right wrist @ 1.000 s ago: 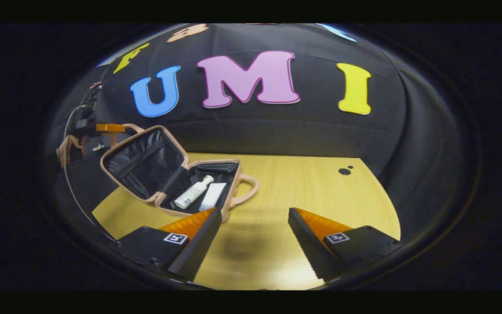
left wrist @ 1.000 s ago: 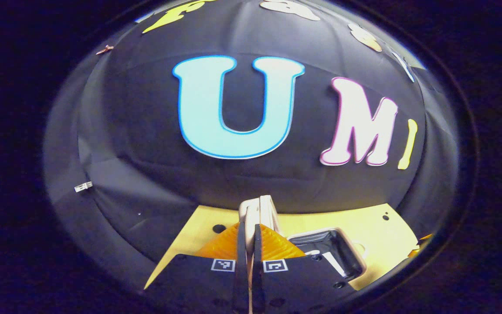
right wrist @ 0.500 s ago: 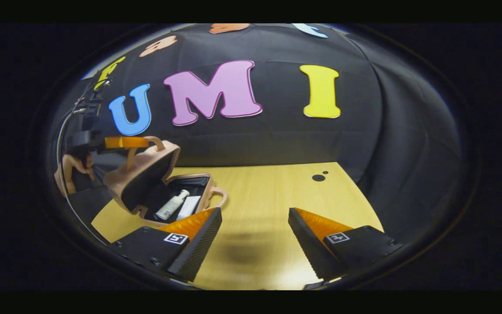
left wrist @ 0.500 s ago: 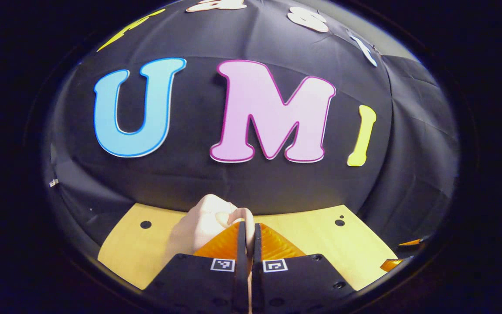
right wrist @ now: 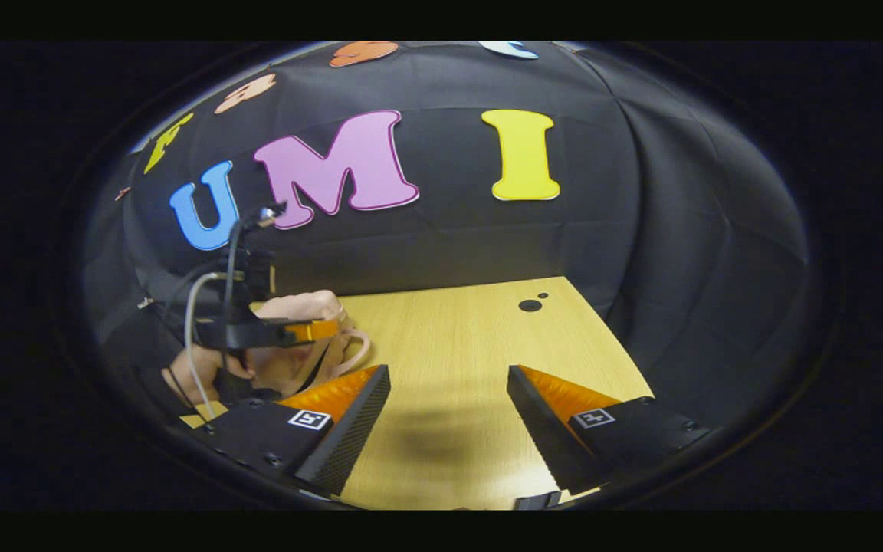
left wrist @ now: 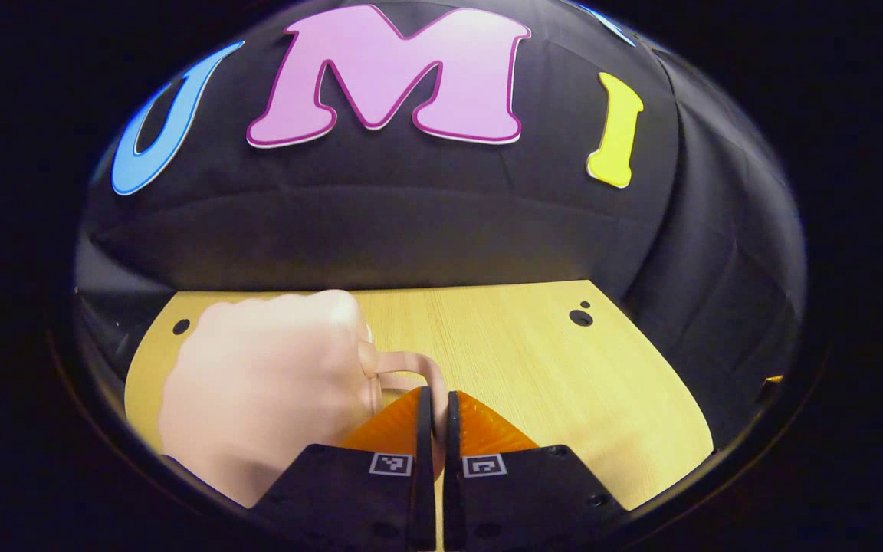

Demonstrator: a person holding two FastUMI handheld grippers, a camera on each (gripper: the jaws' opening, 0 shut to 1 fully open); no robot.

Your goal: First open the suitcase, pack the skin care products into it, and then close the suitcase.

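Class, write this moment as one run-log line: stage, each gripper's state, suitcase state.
stage: closing | left gripper: shut on suitcase handle | right gripper: open, over table | suitcase: lid down

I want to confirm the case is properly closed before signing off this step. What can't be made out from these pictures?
- Seam of the suitcase, left gripper view: only the lid's outside faces the camera, so full closure cannot be confirmed.
- Contents: hidden under the lid.
- Handle in the left gripper: its lower end is hidden behind the fingers.
- Suitcase, right gripper view: largely covered by the left gripper.
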